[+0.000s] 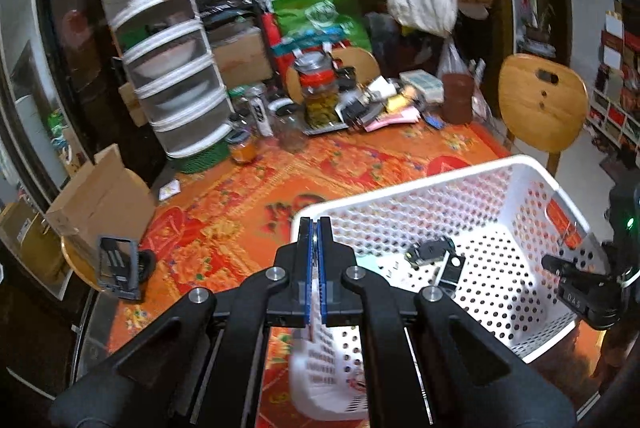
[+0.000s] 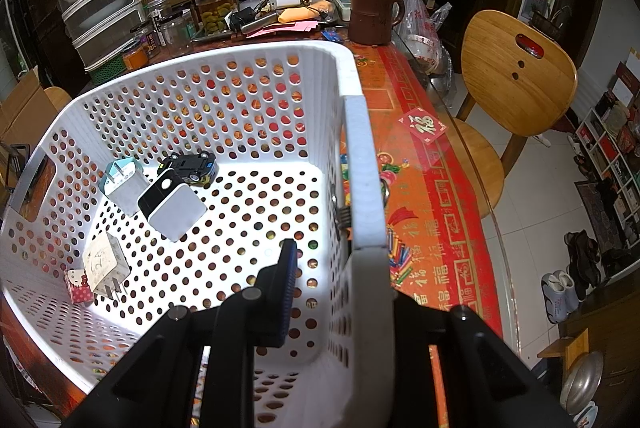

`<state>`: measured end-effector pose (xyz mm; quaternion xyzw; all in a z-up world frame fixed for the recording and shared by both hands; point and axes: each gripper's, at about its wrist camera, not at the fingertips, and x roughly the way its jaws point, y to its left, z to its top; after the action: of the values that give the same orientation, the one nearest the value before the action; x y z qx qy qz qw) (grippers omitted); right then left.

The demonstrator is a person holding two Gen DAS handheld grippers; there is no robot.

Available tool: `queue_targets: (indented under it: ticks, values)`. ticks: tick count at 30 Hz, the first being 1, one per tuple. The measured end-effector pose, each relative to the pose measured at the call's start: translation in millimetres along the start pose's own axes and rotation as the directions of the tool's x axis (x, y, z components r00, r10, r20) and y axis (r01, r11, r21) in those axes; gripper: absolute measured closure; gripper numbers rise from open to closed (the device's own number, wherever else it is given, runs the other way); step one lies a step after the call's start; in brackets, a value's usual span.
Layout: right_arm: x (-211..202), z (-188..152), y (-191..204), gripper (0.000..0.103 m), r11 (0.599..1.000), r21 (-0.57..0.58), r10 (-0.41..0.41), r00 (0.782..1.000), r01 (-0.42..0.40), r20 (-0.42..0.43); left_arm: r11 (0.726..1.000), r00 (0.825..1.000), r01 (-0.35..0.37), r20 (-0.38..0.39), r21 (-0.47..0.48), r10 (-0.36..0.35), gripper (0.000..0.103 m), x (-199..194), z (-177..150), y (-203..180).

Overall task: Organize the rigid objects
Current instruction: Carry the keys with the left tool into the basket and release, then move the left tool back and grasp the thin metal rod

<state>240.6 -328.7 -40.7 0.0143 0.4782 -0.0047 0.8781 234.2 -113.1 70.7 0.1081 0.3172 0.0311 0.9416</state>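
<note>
Orange-and-red patterned cloth covers the table (image 2: 436, 188) on which your work stands. Upon it sits the white perforated basket (image 2: 360, 164), its handle cut-outs on the short walls. Your right claw (image 2: 340, 292) straddles the basket's near-right wall: one blue-padded finger (image 2: 286, 292) lies inside, the other is hidden behind the wall, so you appear to be gripping the rim, though full contact cannot be confirmed. Your left claw (image 1: 316, 268) hovers above the basket's opposite corner with its blue pads pressed onto a thin flat item that shows only edge-on, too slim to identify. On the basket floor, from larger to smaller, you see a black-and-white cube charger (image 2: 172, 202), just beside it a pale teal-edged plug adapter (image 2: 122, 184), and a black toy car (image 2: 190, 166) lying overturned against the cube. Well apart, near the left wall, a white charger (image 2: 105, 264) rests prongs outward, touching a small pink dotted box (image 2: 77, 286). Behind the basket stand a brown mug (image 2: 372, 14) and a pickle jar (image 2: 216, 8).
</note>
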Motion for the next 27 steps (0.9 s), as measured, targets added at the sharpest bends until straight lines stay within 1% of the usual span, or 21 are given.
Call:
queue_targets:
  ticks: [2,4,8,10,11,12,13,14,15,16,17,19,21,22,25,26,27]
  values:
    - [0,0,0,0.081,1.0,0.0,0.0,1.0,0.0,0.0,1.0,0.999,0.022,-0.025,0.018,-0.022,0.101,14,-6,-15]
    - [0,0,0,0.081,1.0,-0.001,0.0,1.0,0.0,0.0,0.999,0.999,0.023,-0.049,0.034,-0.021,0.101,29,-12,-23]
    - [0,0,0,0.081,1.0,0.0,0.0,1.0,0.0,0.0,0.998,0.992,0.051,-0.115,0.039,-0.046,0.101,60,-25,-36]
    - [0,0,0,0.081,1.0,0.0,0.0,1.0,0.0,0.0,0.998,0.991,0.057,-0.125,0.035,-0.052,0.1,69,-29,-36]
    - [0,0,0,0.081,1.0,0.0,0.0,1.0,0.0,0.0,0.998,0.991,0.052,-0.121,0.032,-0.048,0.098,73,-31,-35]
    - [0,0,0,0.081,1.0,0.0,0.0,1.0,0.0,0.0,0.998,0.992,0.046,-0.118,0.033,-0.042,0.085,73,-32,-33]
    - [0,0,0,0.081,1.0,-0.001,-0.001,1.0,0.001,0.0,0.999,0.994,0.033,-0.107,0.032,-0.03,0.054,73,-33,-31]
    - [0,0,0,0.081,1.0,-0.001,-0.001,1.0,0.001,0.0,0.999,0.996,0.017,-0.084,0.032,-0.014,0.035,70,-34,-28]
    - [0,0,0,0.081,1.0,-0.001,0.0,1.0,0.0,0.0,0.999,0.999,-0.001,-0.055,0.032,0.002,0.011,65,-34,-23]
    - [0,0,0,0.081,1.0,-0.001,0.0,1.0,0.0,0.0,0.999,1.0,-0.019,-0.021,0.035,0.02,0.003,59,-35,-20]
    - [0,0,0,0.081,1.0,-0.001,0.0,1.0,0.0,0.0,0.999,1.0,-0.027,0.004,0.042,0.027,0.003,52,-37,-15]
    - [0,0,0,0.081,1.0,0.0,0.0,1.0,0.0,0.0,0.998,0.999,-0.029,0.015,0.049,0.029,0.003,42,-41,-4]
    - [0,0,0,0.081,1.0,0.001,0.001,1.0,-0.001,0.001,0.999,0.999,-0.041,0.037,0.028,0.04,0.002,29,-48,19]
    - [0,-1,1,0.08,1.0,0.0,0.001,1.0,-0.001,0.003,0.999,0.999,-0.039,0.038,0.008,0.038,0.001,25,-50,33]
    - [0,-1,2,0.081,1.0,-0.002,0.001,1.0,-0.001,0.0,0.999,1.0,-0.01,0.004,-0.044,0.01,0.001,27,-68,80]
    - [0,-2,2,0.081,1.0,-0.003,0.001,1.0,-0.001,0.0,0.998,0.999,-0.024,-0.029,-0.057,0.022,0.001,36,-79,96]
    - [0,-2,2,0.081,1.0,-0.001,0.002,1.0,-0.002,0.0,0.997,0.999,-0.033,-0.044,-0.068,0.03,0.001,41,-88,107]
